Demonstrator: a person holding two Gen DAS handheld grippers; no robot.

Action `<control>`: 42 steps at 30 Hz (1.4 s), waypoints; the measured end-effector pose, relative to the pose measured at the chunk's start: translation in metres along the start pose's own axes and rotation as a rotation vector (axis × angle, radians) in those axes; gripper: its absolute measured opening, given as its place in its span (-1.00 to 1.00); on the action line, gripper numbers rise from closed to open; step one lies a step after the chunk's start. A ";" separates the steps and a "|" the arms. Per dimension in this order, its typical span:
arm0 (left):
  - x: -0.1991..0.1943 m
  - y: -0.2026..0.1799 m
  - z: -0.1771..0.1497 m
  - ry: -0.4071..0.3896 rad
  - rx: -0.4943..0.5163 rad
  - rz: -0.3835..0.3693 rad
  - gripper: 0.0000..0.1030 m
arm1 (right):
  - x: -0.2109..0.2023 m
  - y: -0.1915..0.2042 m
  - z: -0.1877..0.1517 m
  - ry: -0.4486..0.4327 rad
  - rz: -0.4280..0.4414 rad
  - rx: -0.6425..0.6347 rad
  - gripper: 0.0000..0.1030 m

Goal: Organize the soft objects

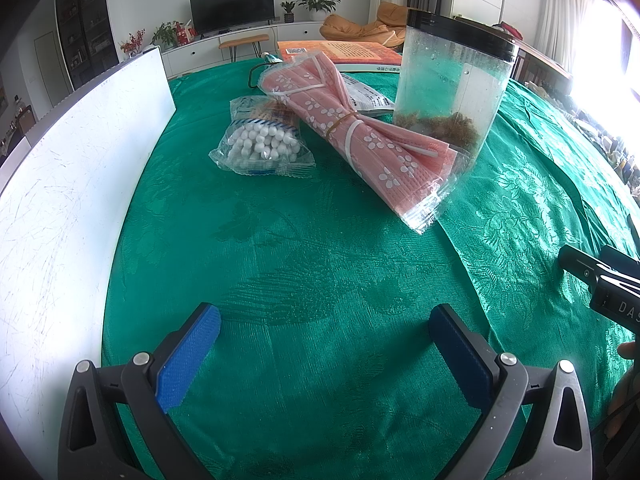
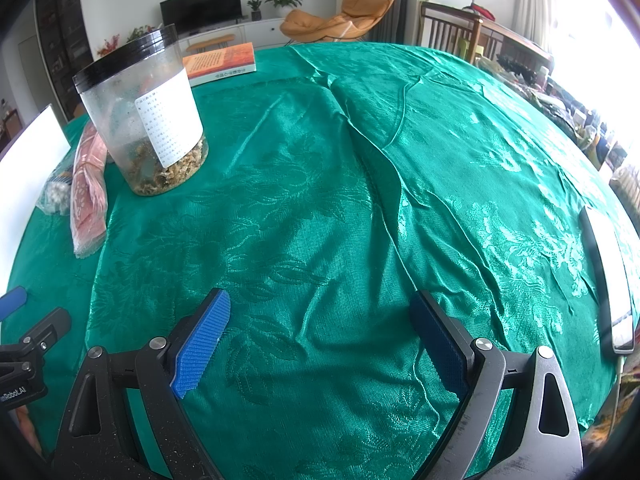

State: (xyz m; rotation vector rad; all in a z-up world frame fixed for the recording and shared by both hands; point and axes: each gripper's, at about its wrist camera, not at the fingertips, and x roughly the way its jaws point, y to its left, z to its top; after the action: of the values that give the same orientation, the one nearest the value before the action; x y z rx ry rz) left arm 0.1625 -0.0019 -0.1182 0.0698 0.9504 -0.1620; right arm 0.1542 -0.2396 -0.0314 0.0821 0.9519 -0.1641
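Note:
A clear packet of pink flowered face masks [image 1: 356,132], bound with a rubber band, lies on the green tablecloth [image 1: 320,264]; it also shows at the left of the right wrist view [image 2: 89,192]. A clear bag of white cotton swabs [image 1: 262,146] lies just left of it, and shows at the far left edge of the right wrist view [image 2: 54,194]. My left gripper [image 1: 324,316] is open and empty, well short of both packets. My right gripper [image 2: 320,300] is open and empty over bare cloth. Its body shows at the right edge of the left wrist view [image 1: 600,280].
A clear plastic jar with a black rim [image 1: 452,80] [image 2: 146,116] stands right behind the masks, dried bits at its bottom. An orange book [image 1: 344,54] [image 2: 222,62] lies further back. A white board [image 1: 68,184] lines the left side. A white-and-black slab [image 2: 608,276] lies at the right.

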 end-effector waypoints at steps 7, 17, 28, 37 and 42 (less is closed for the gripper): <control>0.000 0.000 0.000 0.000 0.000 0.000 1.00 | 0.000 0.000 0.000 0.000 0.000 0.000 0.81; 0.000 0.000 0.000 0.000 0.000 0.000 1.00 | 0.000 0.000 0.000 0.000 0.000 0.000 0.81; -0.008 0.007 -0.011 -0.001 0.003 -0.001 1.00 | 0.001 0.002 0.004 0.007 0.013 -0.019 0.81; -0.009 0.007 -0.011 -0.006 -0.007 -0.004 1.00 | -0.039 0.092 0.044 -0.095 0.361 -0.247 0.78; -0.009 0.008 -0.011 -0.002 -0.008 0.004 1.00 | -0.012 0.166 0.058 -0.021 0.342 -0.481 0.75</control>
State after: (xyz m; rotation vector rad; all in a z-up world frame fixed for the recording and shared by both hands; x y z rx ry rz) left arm 0.1504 0.0078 -0.1174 0.0643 0.9487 -0.1551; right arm 0.2232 -0.0828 0.0111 -0.1999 0.9199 0.3797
